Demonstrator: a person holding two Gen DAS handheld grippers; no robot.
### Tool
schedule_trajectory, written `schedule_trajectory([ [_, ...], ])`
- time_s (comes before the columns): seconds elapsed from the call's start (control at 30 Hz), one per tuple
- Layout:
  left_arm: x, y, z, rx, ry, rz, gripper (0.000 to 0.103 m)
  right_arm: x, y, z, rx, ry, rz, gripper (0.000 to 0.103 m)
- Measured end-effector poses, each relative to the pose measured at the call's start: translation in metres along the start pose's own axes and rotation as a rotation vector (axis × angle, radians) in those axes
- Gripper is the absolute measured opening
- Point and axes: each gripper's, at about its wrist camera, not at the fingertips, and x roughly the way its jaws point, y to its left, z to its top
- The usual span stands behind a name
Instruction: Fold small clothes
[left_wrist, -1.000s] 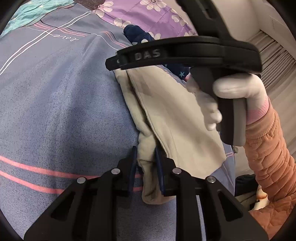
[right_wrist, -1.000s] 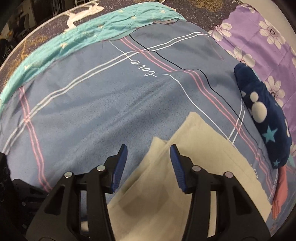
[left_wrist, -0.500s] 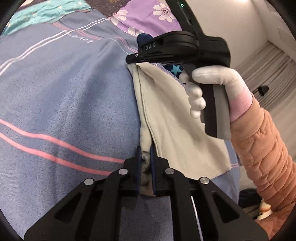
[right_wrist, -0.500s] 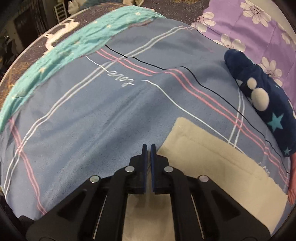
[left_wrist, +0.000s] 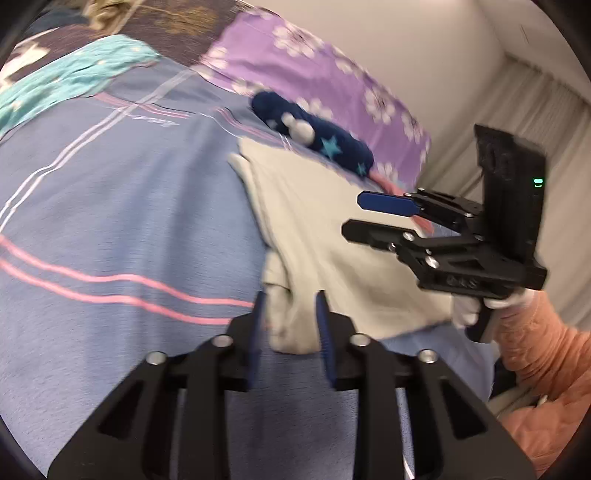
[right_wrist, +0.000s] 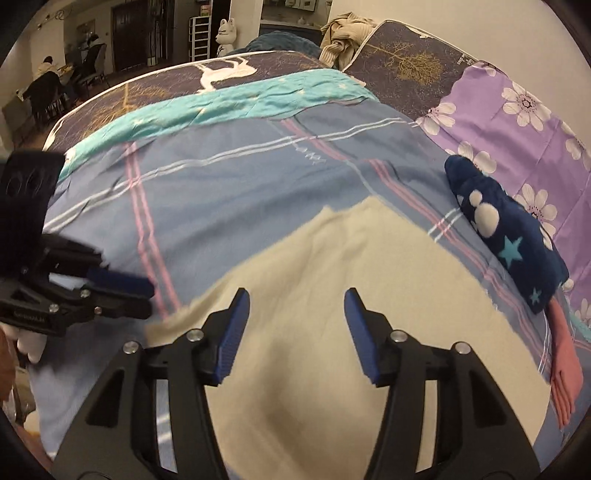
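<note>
A cream garment (left_wrist: 332, 240) lies folded on the blue plaid bedspread (left_wrist: 110, 221). My left gripper (left_wrist: 290, 325) sits at its near folded corner; its jaws are opening, with the cloth between them and the pads not pressing it. My right gripper (left_wrist: 356, 218), held by a white-gloved hand (left_wrist: 469, 314), hovers over the garment's right side. In the right wrist view my right gripper (right_wrist: 295, 317) is opening above the cream garment (right_wrist: 351, 295) with nothing in it, and my left gripper (right_wrist: 147, 299) shows at the left.
A navy star-patterned garment (right_wrist: 509, 240) lies beyond the cream one, with a pink item (right_wrist: 565, 369) beside it. A purple floral sheet (right_wrist: 517, 103) and teal fabric (right_wrist: 240, 99) border the bedspread (right_wrist: 240, 184). An orange sleeve (left_wrist: 535, 350) is at the right.
Both grippers closed on the cream garment's edge, then opened. The right gripper left the far corner and swung back to the right. The left gripper let go of the near corner.
</note>
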Motion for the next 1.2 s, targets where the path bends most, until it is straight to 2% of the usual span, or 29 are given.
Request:
schedule_trajectory([
  [0.07,0.016,-0.002,-0.002,0.019,0.052,0.063,0.027,-0.006,-0.003,-0.013,0.057,-0.001,0.018,0.054],
  [0.1,0.019,0.000,-0.002,0.011,0.066,0.089,0.006,-0.009,-0.004,-0.017,0.074,-0.004,0.018,0.054],
  [0.17,0.012,0.013,-0.006,-0.062,0.057,0.053,0.006,-0.015,-0.003,-0.024,0.086,-0.014,0.000,0.054],
  [0.2,0.007,0.018,-0.007,-0.092,0.048,0.055,0.002,-0.020,0.002,-0.030,0.070,-0.021,-0.011,0.054],
  [0.27,-0.003,0.023,-0.014,-0.098,0.027,0.107,0.000,-0.023,0.013,-0.037,0.038,-0.027,-0.033,0.062],
  [0.33,-0.010,0.031,-0.020,-0.130,0.017,0.088,0.000,-0.022,0.024,-0.043,0.010,-0.020,-0.060,0.069],
  [0.47,-0.019,0.026,-0.024,-0.101,-0.002,0.106,0.001,-0.011,0.052,-0.050,-0.044,0.010,-0.054,0.067],
  [0.53,-0.020,0.023,-0.020,-0.088,-0.010,0.097,0.014,-0.006,0.065,-0.051,-0.077,0.026,-0.051,0.066],
  [0.6,-0.019,0.021,-0.016,-0.079,-0.019,0.099,0.021,-0.002,0.079,-0.053,-0.131,0.039,-0.073,0.063],
  [0.7,-0.015,0.023,-0.012,-0.092,-0.027,0.087,0.024,0.005,0.094,-0.060,-0.212,0.064,-0.124,0.057],
  [0.9,-0.013,0.042,-0.014,-0.182,-0.039,0.049,0.026,0.017,0.106,-0.058,-0.257,0.055,-0.298,0.057],
  [0.97,-0.015,0.045,-0.012,-0.192,-0.054,0.042,0.031,0.026,0.110,-0.054,-0.272,0.043,-0.343,0.058],
  [1.0,-0.016,0.045,-0.010,-0.190,-0.054,0.047,0.038,0.029,0.111,-0.052,-0.281,0.035,-0.358,0.058],
  [1.17,-0.011,0.044,0.009,-0.162,-0.038,-0.006,0.046,0.034,0.106,-0.049,-0.276,0.013,-0.363,0.056],
  [1.2,-0.008,0.045,0.016,-0.158,-0.028,-0.024,0.051,0.033,0.105,-0.051,-0.274,0.012,-0.362,0.055],
])
